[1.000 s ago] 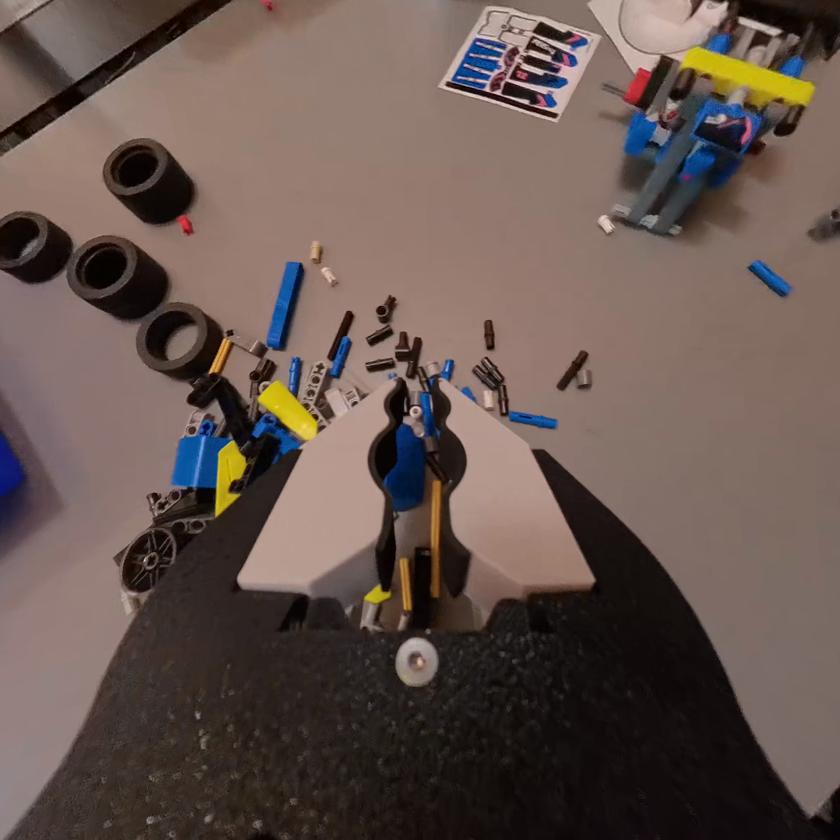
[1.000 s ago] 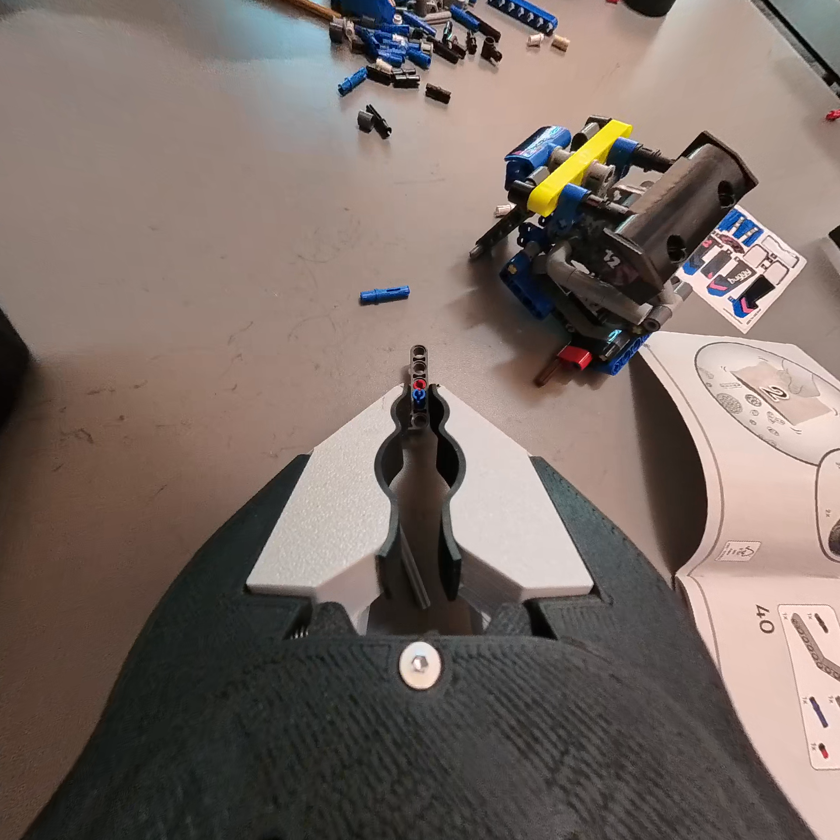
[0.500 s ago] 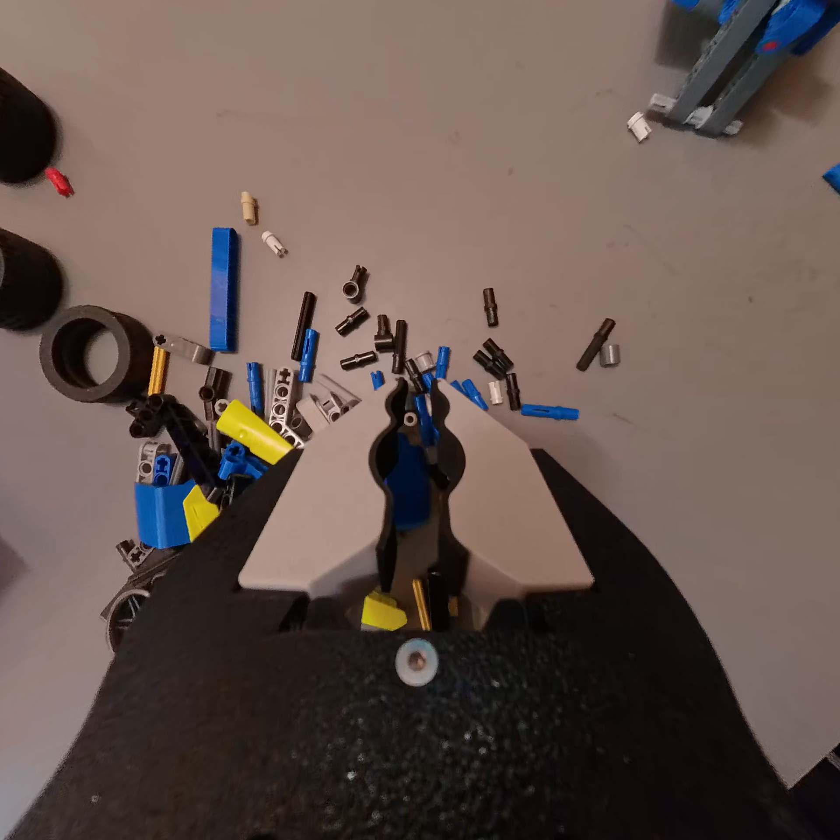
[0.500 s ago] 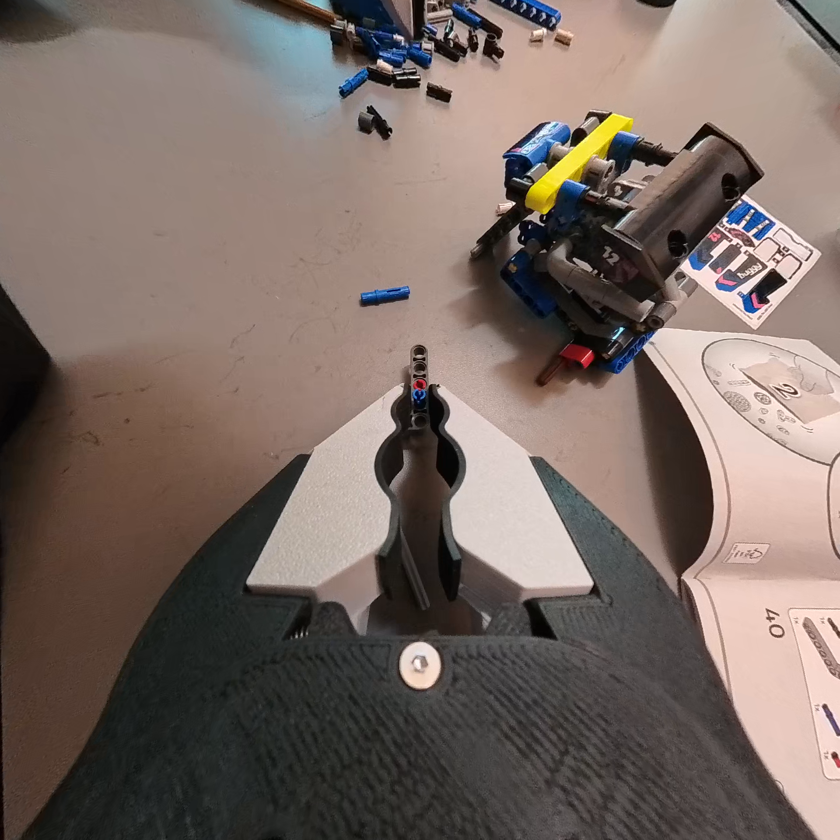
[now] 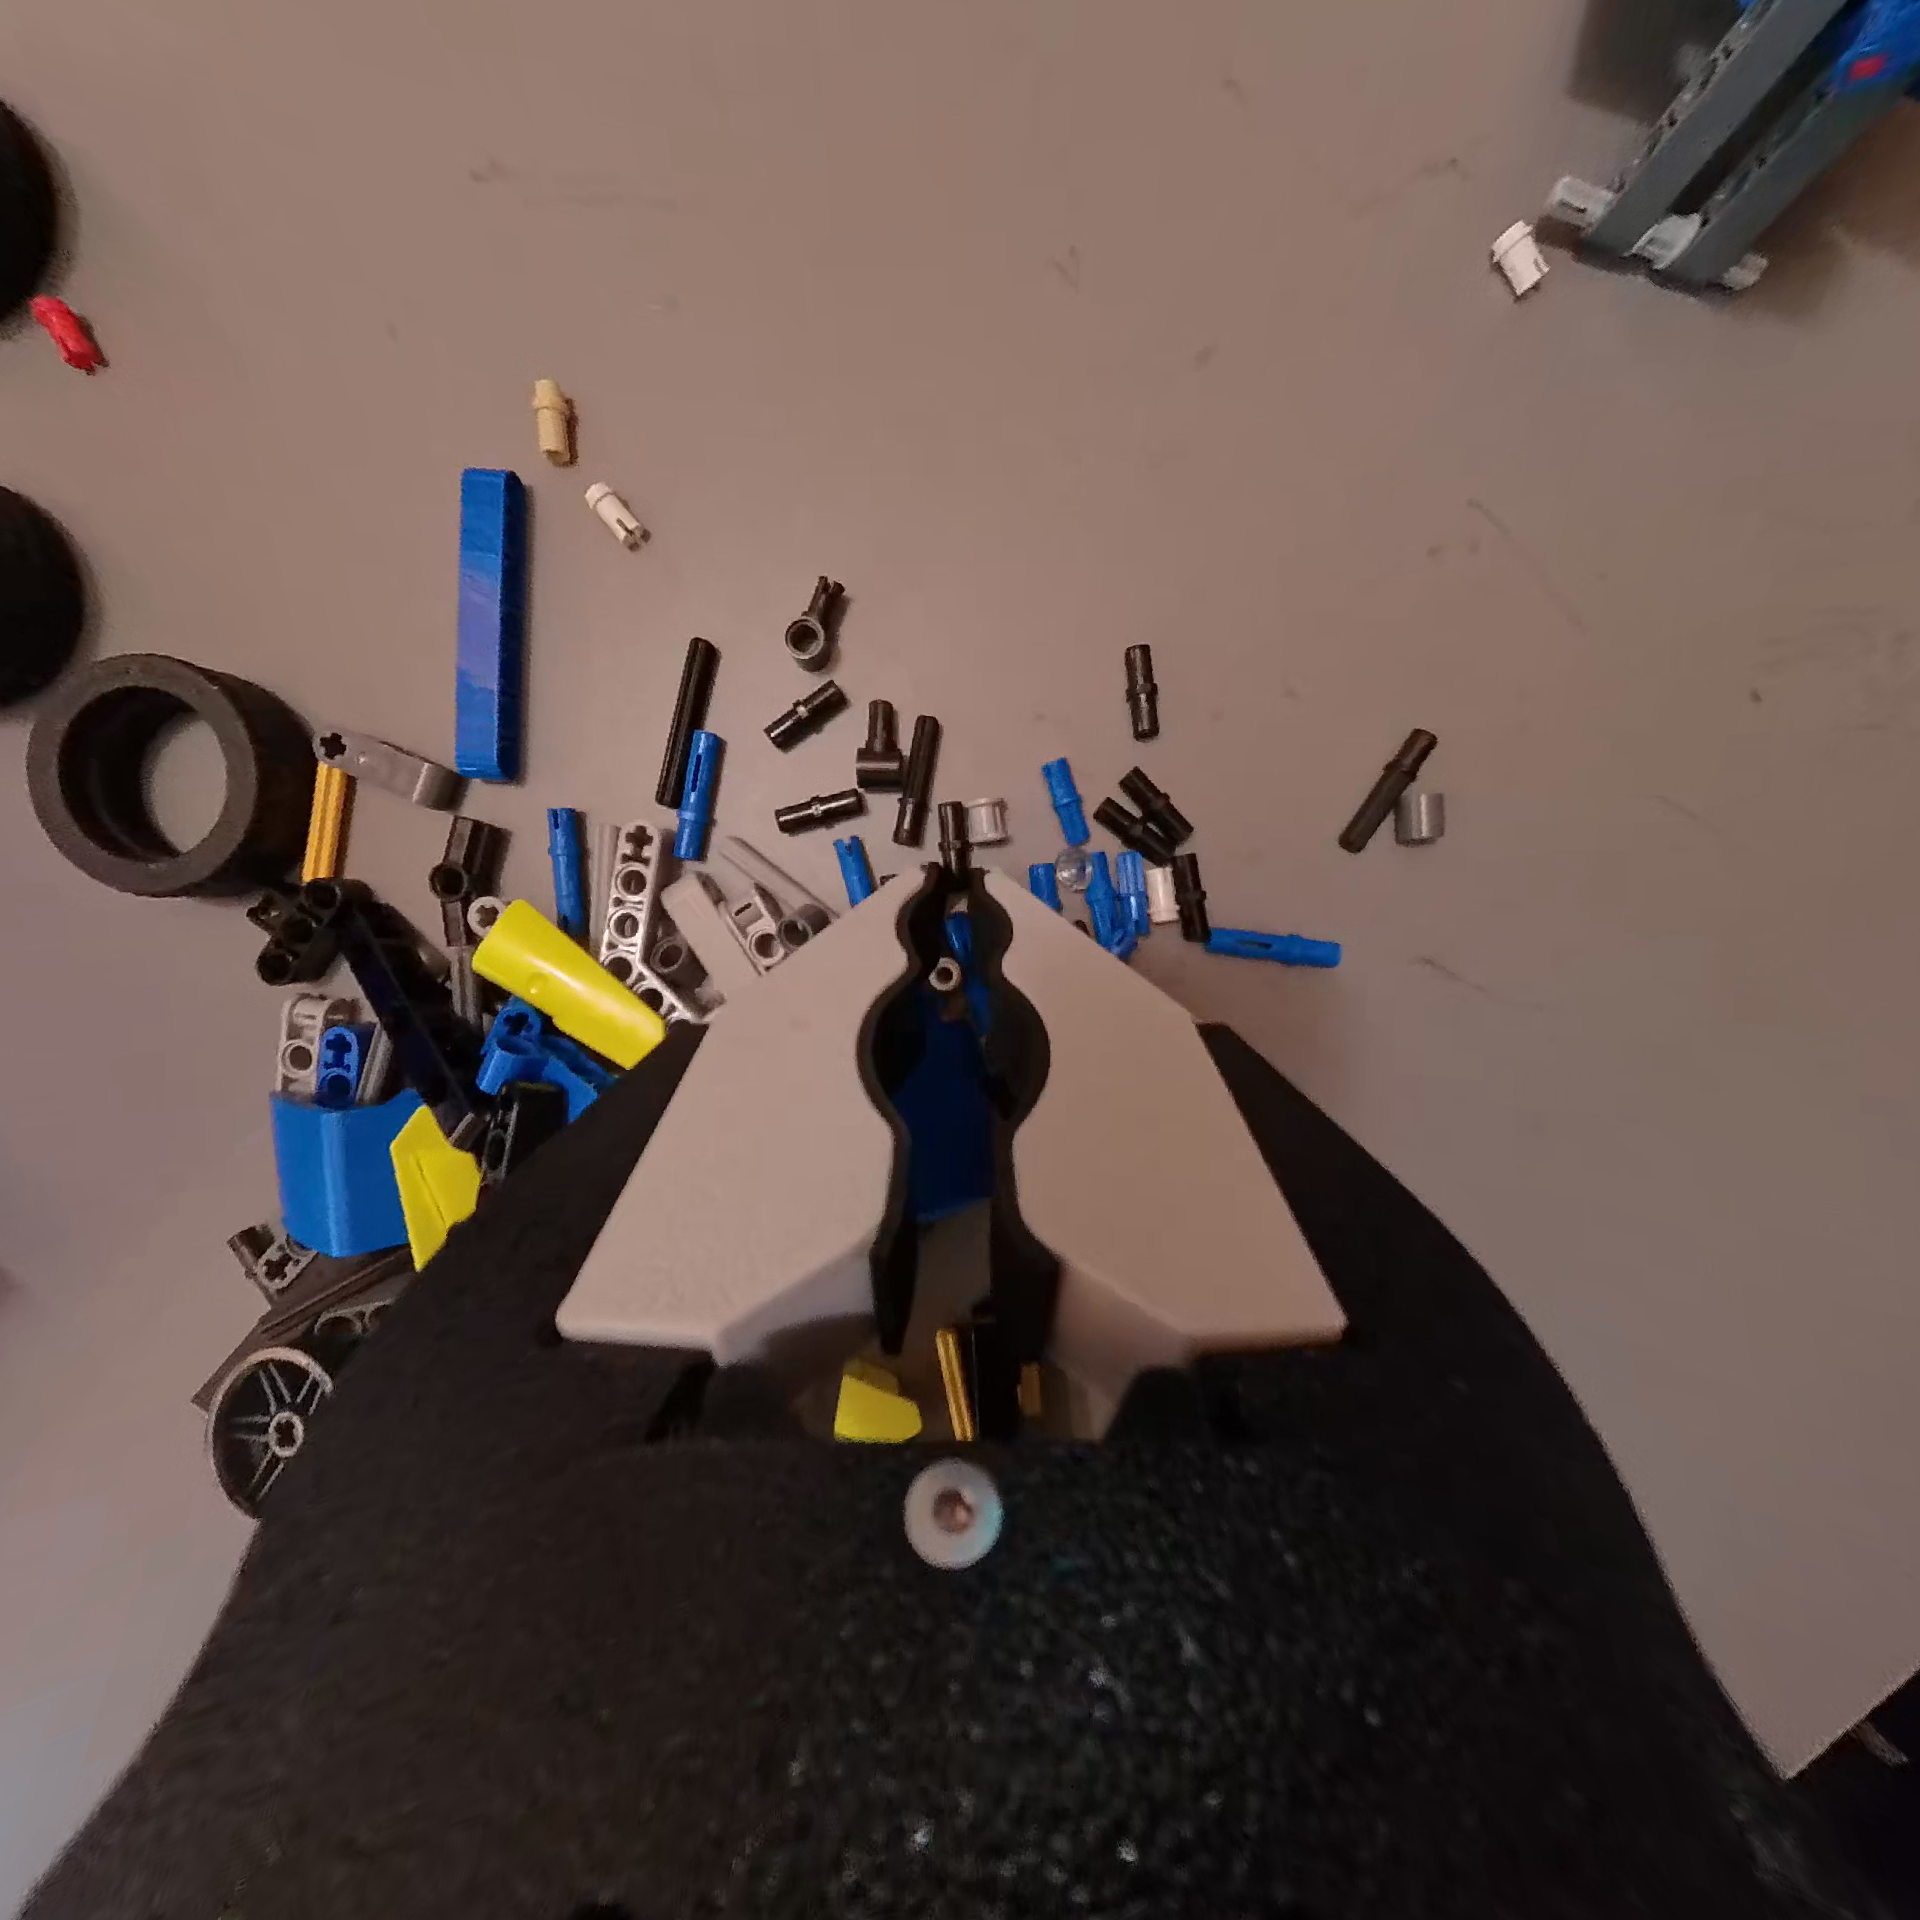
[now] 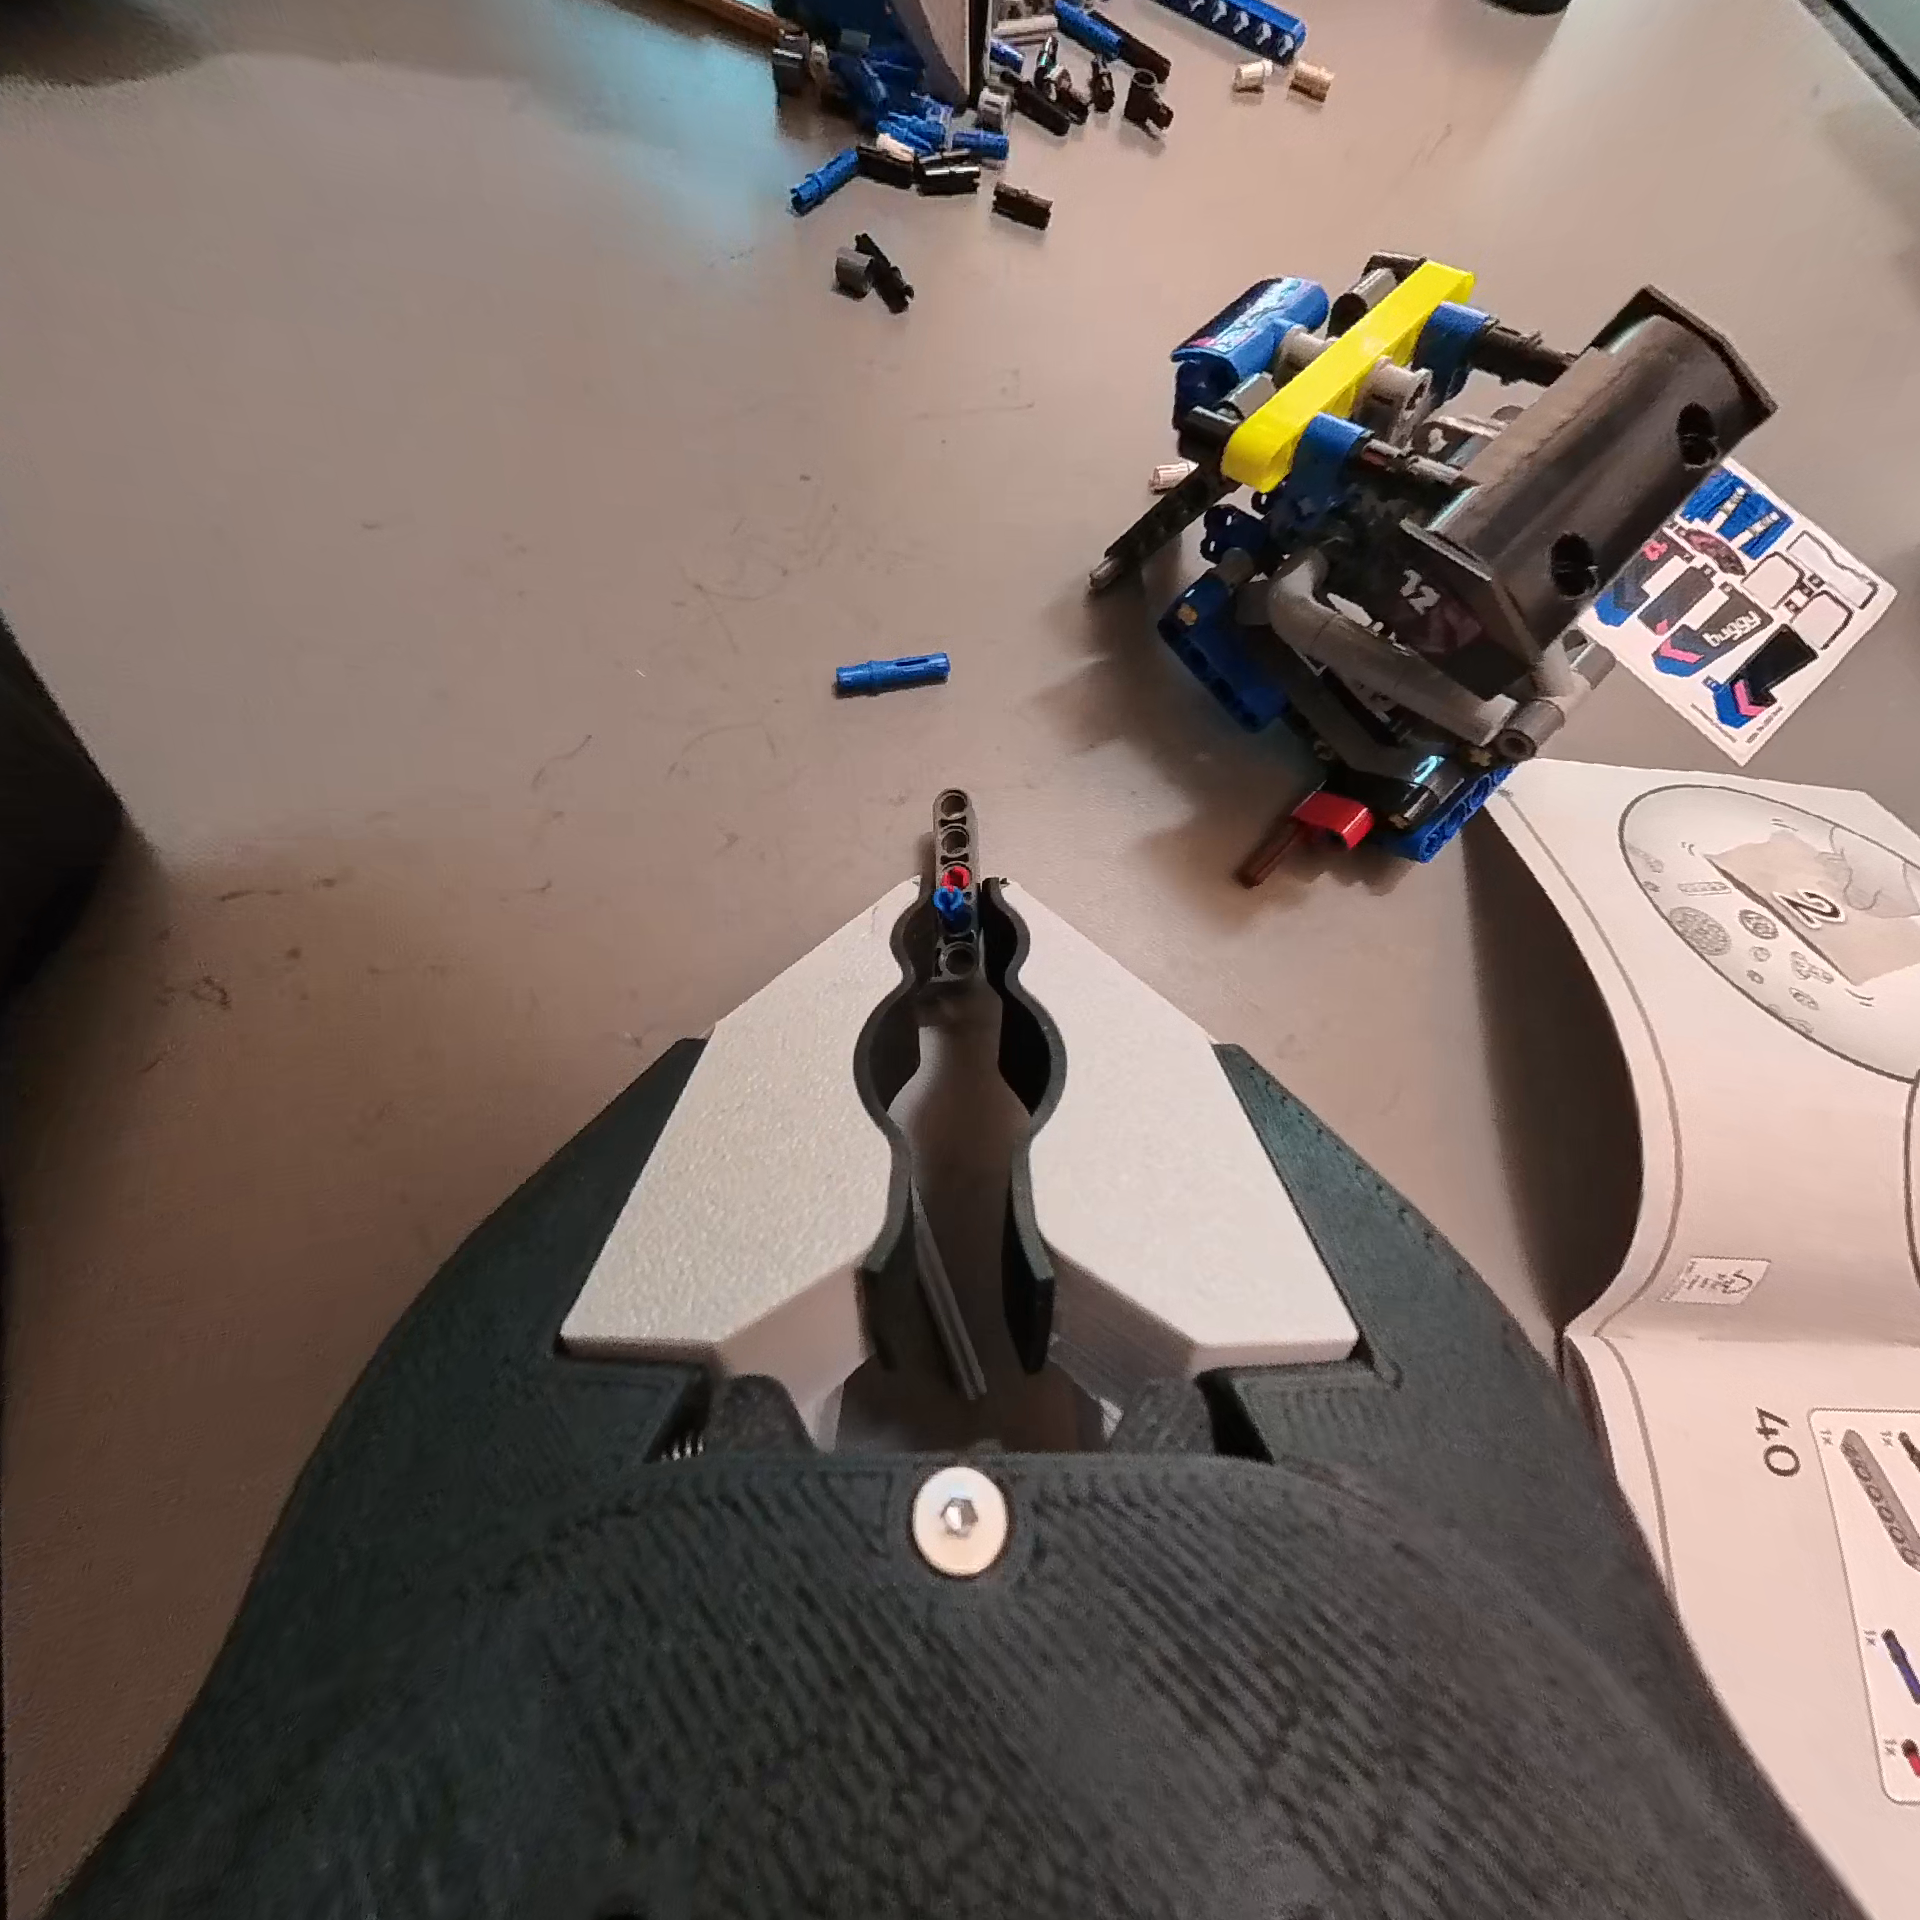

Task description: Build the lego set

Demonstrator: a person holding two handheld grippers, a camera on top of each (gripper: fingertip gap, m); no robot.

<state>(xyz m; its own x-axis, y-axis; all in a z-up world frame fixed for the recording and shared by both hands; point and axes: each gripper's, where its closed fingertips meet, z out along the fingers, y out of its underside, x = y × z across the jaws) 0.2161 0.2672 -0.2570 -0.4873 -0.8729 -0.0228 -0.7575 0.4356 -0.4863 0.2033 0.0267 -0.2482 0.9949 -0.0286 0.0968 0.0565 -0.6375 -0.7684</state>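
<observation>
over the scatter of loose lego parts (image 5: 623, 914) on the grey counter (image 5: 1039, 312), i have the left tool (image 5: 951, 883) low, its 2 jaws drawn close with only a narrow gap. a black pin (image 5: 950, 831) pokes out right at the tips, just beside a grey bush (image 5: 987, 821); i cannot tell whether the jaws grip it or merely frame it. a long blue beam (image 5: 488, 623) lies apart at the far left of the pile, next to a black tyre (image 5: 135, 774).

on the right wrist view, the right tool (image 6: 961, 894) is pressed together on a short black beam (image 6: 953, 831), held upright off the counter, with a red pin and a blue pin seated in its holes. a single blue pin (image 6: 891, 672) lies beyond it. the part-built model (image 6: 1455, 499), blue and grey with a yellow beam across the top, sits to the far right; its dark panel bears a small printed sticker. touching its far side is a sticker sheet (image 6: 1745, 613) with blue, black and pink decals, some lettered. an open instruction booklet (image 6: 1714, 1039) lies at the right edge, showing a page number and parts diagrams.
</observation>
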